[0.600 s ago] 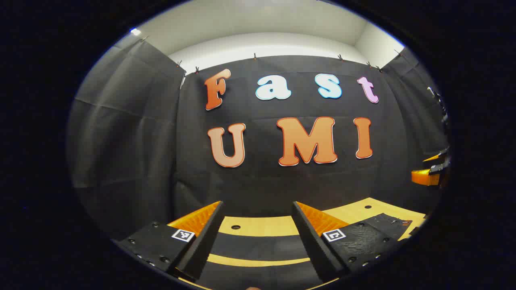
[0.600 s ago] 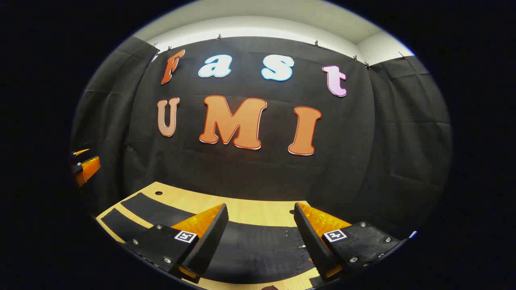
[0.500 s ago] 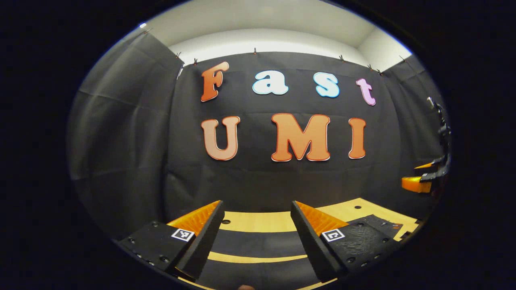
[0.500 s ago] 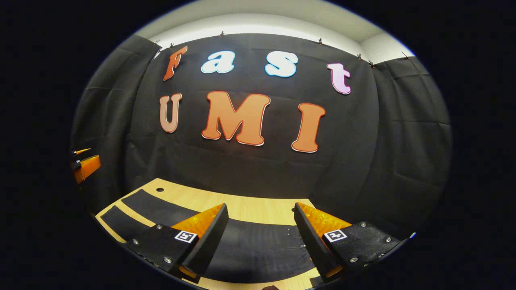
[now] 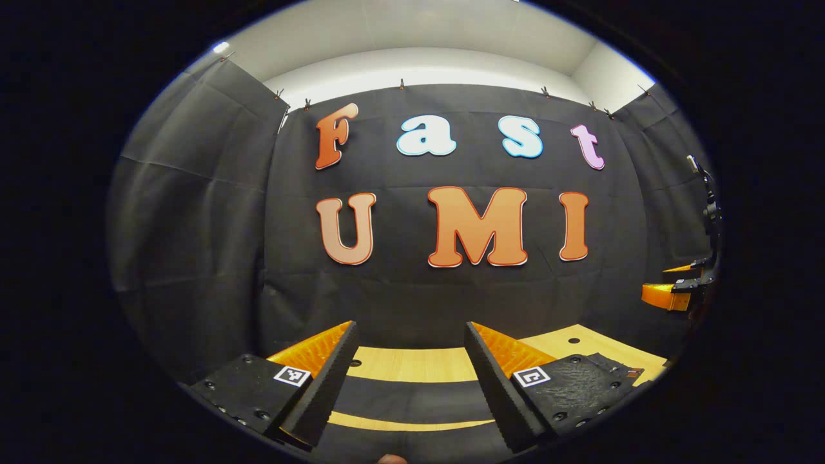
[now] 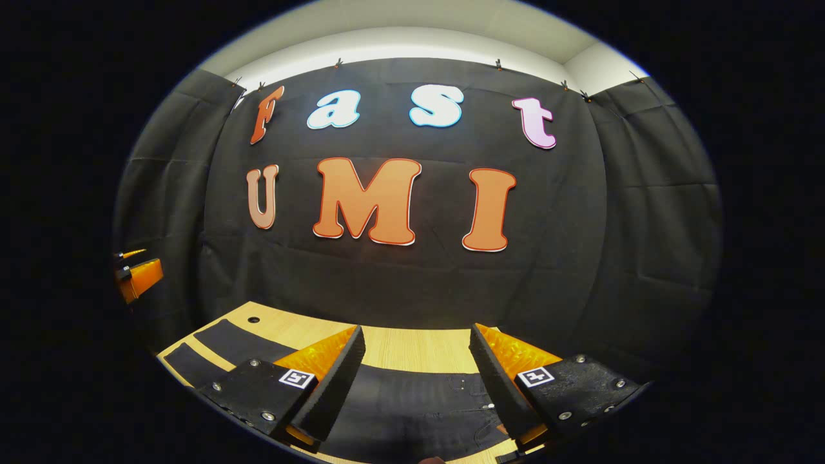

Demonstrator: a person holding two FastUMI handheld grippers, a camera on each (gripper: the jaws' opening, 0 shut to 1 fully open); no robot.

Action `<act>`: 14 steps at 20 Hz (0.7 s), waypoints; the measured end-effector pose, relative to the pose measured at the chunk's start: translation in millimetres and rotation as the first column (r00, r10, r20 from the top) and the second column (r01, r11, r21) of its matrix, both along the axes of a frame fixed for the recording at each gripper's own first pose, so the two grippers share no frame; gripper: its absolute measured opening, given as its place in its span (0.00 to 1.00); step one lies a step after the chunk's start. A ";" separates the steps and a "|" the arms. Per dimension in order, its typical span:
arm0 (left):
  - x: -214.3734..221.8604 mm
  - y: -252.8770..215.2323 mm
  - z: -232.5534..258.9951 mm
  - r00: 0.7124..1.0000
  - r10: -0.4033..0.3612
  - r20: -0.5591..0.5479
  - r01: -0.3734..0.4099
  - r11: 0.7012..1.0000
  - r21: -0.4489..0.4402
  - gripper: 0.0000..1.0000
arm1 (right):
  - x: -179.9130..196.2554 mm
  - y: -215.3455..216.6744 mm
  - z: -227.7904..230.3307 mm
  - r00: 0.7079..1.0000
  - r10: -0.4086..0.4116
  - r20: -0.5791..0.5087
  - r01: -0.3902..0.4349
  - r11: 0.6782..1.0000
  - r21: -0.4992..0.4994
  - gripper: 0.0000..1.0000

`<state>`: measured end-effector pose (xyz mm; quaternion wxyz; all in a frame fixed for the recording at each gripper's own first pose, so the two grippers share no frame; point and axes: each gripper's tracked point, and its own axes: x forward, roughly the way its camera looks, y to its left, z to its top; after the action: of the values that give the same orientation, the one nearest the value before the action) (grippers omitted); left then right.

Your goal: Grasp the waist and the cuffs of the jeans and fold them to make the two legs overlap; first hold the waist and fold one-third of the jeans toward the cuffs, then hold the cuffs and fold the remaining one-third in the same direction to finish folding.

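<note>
The black jeans lie flat on the wooden tabletop, legs still apart, so no fold looks begun. Both the left gripper and right gripper hover above them with jaws wide, likely readying a grasp. The right gripper view shows the waist end with rivets; the left gripper view shows 2 separate legs.

- jeans: black, or perhaps very dark denim
- table: light wood grain
- booth's wall: black cloth
- ceiling: off-white
</note>
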<state>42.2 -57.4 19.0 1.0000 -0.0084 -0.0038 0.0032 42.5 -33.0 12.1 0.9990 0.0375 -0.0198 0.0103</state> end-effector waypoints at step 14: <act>72.5 -1.6 21.2 0.998 0.062 0.017 -0.062 0.998 -0.032 0.99 | 51.7 -9.8 12.8 0.999 0.036 -0.007 -0.035 0.999 0.026 1.00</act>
<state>114.7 -59.0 40.2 0.9990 -0.0240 -0.0132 0.0341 94.2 -42.8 24.8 0.9982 0.0506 -0.0155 0.0276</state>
